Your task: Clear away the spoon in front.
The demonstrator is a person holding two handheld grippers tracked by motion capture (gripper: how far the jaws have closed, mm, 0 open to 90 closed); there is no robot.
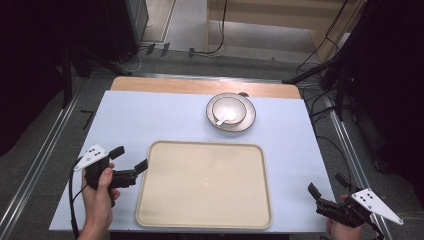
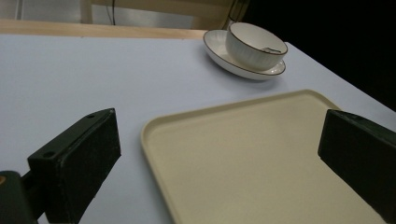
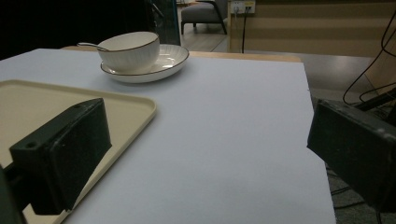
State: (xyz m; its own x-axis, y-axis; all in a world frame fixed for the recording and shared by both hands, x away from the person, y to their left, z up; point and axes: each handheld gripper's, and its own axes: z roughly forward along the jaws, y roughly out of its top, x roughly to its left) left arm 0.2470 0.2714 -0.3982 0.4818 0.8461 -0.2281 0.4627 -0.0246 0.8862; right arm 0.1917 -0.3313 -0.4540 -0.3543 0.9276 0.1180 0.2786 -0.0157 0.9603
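A cream tray (image 1: 150,200) lies empty on the pale table cover, near the front. Behind it a white bowl (image 1: 228,111) with a spoon (image 1: 223,119) in it sits on a brown-rimmed plate (image 1: 249,118). My left gripper (image 1: 129,158) stands open at the tray's left edge, one jaw over the tray (image 2: 159,135) rim, nothing between the jaws. At the table's front right corner my right gripper (image 1: 326,184) is open and holds nothing. The bowl (image 2: 256,44) and plate (image 2: 219,56) lie far ahead in the left gripper view. The bowl (image 3: 130,50) on its plate (image 3: 173,58) sits beyond the tray (image 3: 135,109) in the right gripper view.
The table's bare wooden strip (image 1: 200,86) runs along the far edge. Dark stands and cables (image 1: 325,70) crowd the floor at the right, and a metal rail (image 1: 35,165) runs along the left side. Open cover lies between the tray and the right table edge (image 3: 308,93).
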